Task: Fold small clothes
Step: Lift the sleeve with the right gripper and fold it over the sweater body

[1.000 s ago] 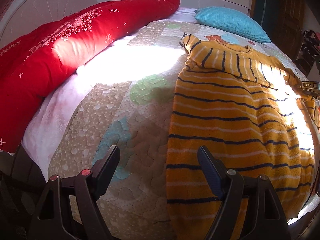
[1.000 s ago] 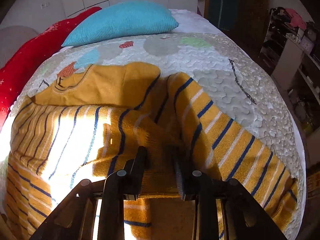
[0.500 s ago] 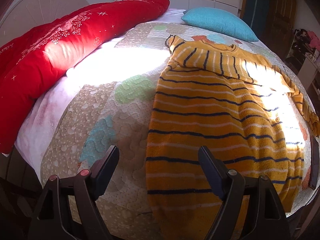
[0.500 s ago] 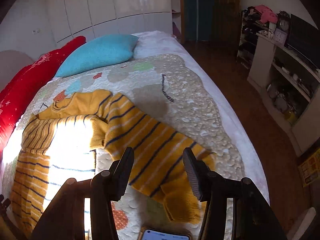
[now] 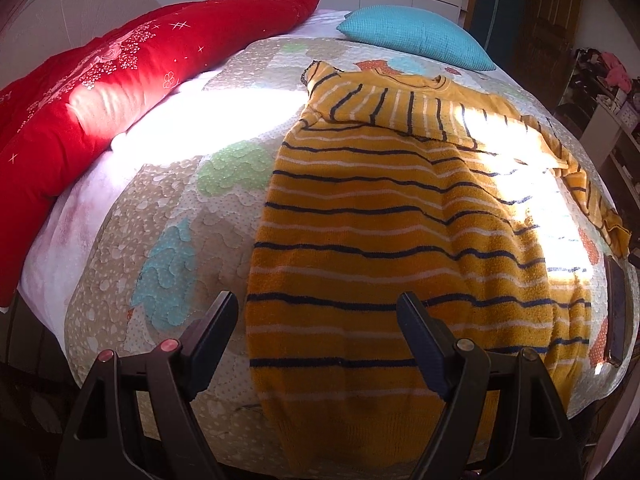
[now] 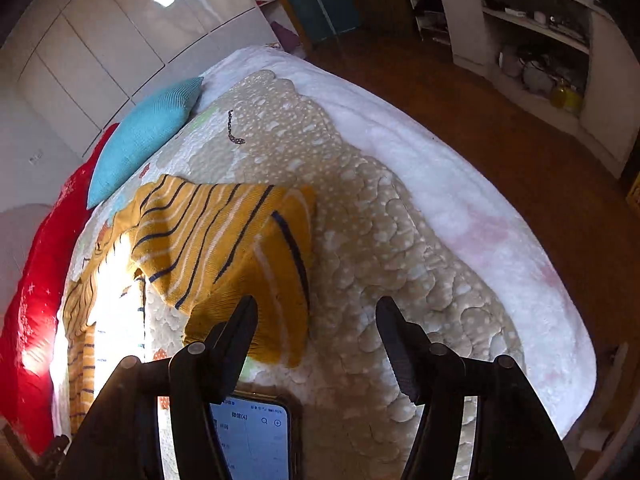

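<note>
A yellow sweater [image 5: 400, 216] with navy and white stripes lies spread on the quilted bed cover [image 5: 168, 208]. One sleeve is folded across its chest; the other sleeve [image 6: 240, 248] trails off to the right. My left gripper [image 5: 316, 320] hovers open above the sweater's hem, holding nothing. In the right wrist view my right gripper [image 6: 316, 324] is above the bed just past the loose sleeve's cuff. Its jaws are opening and only quilt shows between them.
A long red bolster [image 5: 120, 88] runs along the bed's left side and a blue cushion [image 5: 412, 36] lies at the head. A phone [image 6: 256, 436] with a lit screen rests on the quilt under my right gripper. White shelves [image 6: 540, 60] and wooden floor lie right of the bed.
My right gripper let go of the sleeve, spread its fingers and swung away toward the bed's right edge, rolling as it went. The left gripper drew back slightly from the sweater.
</note>
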